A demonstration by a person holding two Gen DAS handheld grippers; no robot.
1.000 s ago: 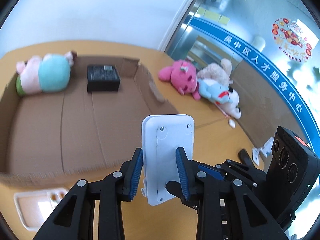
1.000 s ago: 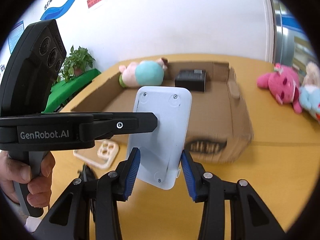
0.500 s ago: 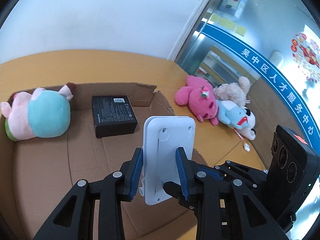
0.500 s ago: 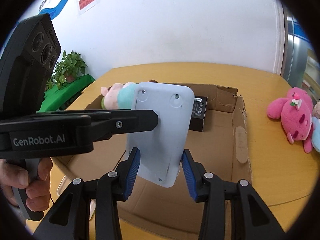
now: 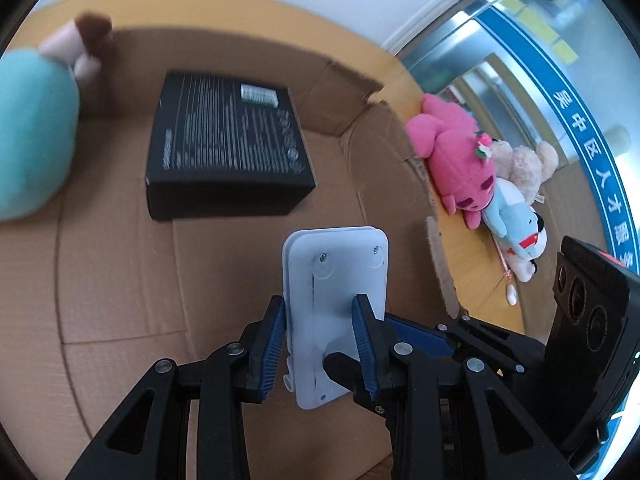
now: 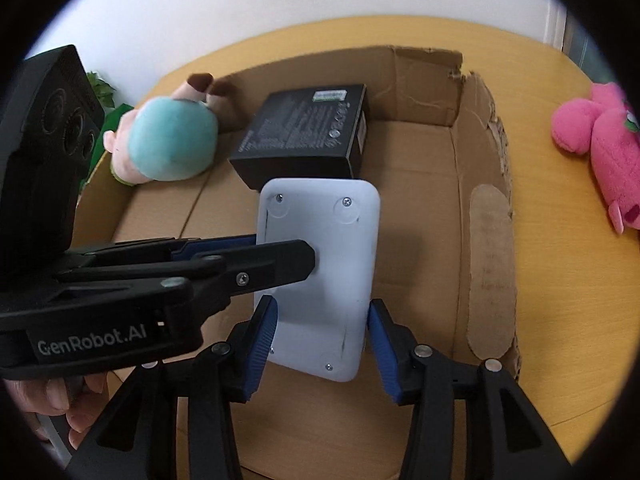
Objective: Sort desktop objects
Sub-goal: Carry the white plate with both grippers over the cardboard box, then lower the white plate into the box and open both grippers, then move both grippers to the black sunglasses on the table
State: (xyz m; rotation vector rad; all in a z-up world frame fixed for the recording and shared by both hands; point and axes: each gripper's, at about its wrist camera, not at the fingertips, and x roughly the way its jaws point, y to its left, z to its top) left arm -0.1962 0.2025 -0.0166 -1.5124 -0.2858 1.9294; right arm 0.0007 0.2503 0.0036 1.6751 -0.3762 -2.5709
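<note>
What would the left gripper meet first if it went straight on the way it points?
Probably the bare floor of the cardboard box, just short of the black box. The white plate that the left gripper holds would likely touch down first; depth is uncertain.

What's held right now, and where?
The left gripper clamps the white plastic panel across its faces at mid-height; the right gripper, jaws just opening, flanks its lower end without pressing.

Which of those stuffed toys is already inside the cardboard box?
The teal-and-pink plush, lying in the cardboard box beside the black box. The pink plush lies outside on the table.
</note>
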